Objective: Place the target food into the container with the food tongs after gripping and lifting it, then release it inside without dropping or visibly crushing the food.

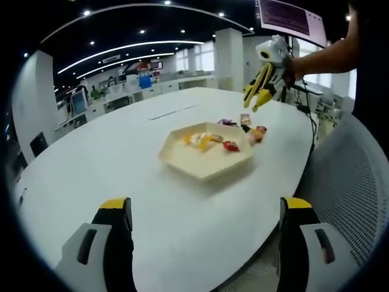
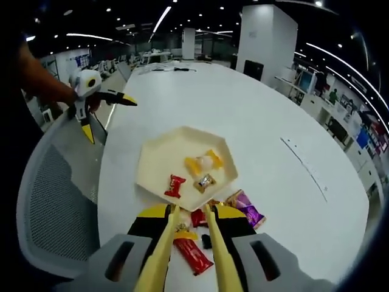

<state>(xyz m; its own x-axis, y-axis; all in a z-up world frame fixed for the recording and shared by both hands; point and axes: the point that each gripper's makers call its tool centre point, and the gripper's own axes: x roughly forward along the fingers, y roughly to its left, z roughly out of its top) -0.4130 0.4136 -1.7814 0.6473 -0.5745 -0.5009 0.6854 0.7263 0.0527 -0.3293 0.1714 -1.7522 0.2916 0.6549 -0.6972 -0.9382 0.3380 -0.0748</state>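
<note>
Tray (image 2: 152, 161), hexagonal, sits mid-desk (image 2: 267, 128); left claw (image 1: 206, 243) spread wide, idle. Right claw (image 2: 189, 255) presses tongs (image 2: 159, 255) over red candy (image 2: 193, 255) just outside tray; squeeze should stay gentle, lift vertical

Grey mesh chair (image 2: 55, 207) beside white table (image 1: 121, 164)

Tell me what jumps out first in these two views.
The cream hexagonal tray sits on the big white oval table, holding wrapped candies, including a red one. In the right gripper view, yellow food tongs clamped in the right claw reach over more wrapped sweets lying on the table outside the tray, among them a long red packet. The left claw hangs open over the near table edge.
</note>
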